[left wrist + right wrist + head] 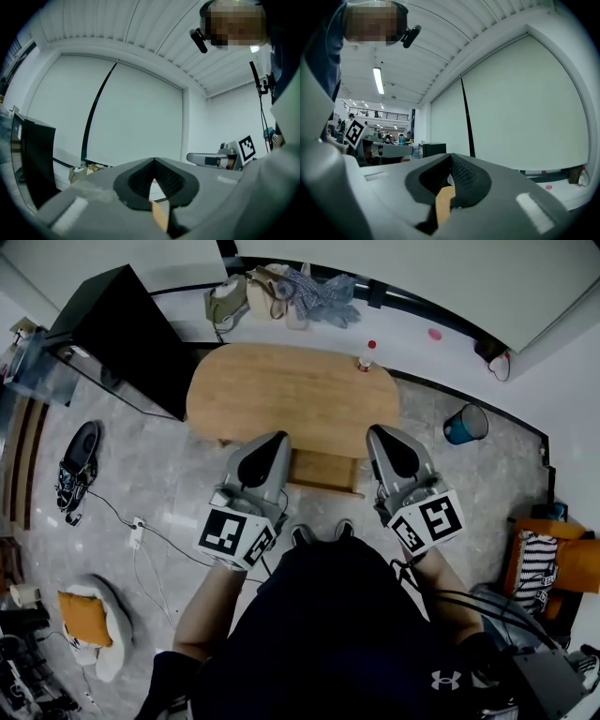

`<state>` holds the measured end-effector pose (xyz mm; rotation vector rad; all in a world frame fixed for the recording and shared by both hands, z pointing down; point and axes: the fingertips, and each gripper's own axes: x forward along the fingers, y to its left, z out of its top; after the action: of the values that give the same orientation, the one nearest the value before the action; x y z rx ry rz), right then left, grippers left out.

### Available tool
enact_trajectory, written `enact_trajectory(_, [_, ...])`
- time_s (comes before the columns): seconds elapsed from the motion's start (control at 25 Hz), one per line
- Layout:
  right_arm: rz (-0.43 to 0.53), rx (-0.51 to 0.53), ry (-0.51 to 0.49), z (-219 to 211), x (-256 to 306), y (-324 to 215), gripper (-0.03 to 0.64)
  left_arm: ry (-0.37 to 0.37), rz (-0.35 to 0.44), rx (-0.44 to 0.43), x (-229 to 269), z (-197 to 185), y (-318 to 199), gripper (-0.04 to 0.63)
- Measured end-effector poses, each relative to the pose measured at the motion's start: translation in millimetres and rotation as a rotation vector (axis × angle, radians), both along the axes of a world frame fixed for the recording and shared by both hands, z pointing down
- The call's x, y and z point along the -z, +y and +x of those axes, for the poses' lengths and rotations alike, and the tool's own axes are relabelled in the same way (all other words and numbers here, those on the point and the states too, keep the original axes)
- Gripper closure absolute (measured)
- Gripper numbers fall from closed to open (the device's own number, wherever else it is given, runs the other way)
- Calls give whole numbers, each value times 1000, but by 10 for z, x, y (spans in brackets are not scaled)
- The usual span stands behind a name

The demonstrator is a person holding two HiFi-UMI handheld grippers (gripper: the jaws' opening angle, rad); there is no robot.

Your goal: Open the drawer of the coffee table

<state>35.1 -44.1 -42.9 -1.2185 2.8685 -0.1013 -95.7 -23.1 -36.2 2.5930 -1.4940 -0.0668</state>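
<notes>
An oval wooden coffee table (291, 390) stands on the grey floor below me. A wooden drawer (323, 470) juts out from under its near edge. Both grippers are held high above the floor, close to the head camera, and touch nothing. The left gripper (275, 439) hangs over the table's near left edge, the right gripper (380, 432) over its near right edge. Each is shut with nothing between its jaws. In the left gripper view the shut left gripper (153, 161) faces a white wall. The right gripper view shows the right gripper (450, 157) shut as well.
A black cabinet (122, 334) stands left of the table and a blue bin (466, 424) to its right. A red-capped bottle (366, 357) sits on the table's far edge. Shoes (77, 470) and a cable with a power strip (138, 531) lie on the floor at left.
</notes>
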Motion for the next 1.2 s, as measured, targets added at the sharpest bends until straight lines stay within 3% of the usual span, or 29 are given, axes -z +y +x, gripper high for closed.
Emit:
enact_trajectory(0.36, [100,30,79,-168,118,106,615,-71,72,24,127,-111,32,594])
enact_trajectory(1.04, [102,36,95,-179,55,121,615,-112,-1,66,-28,-164,75,594])
enact_trajectory(1.2, [101,37,93,-155,53,131,615,-86,6,81,-15,-152,76,594])
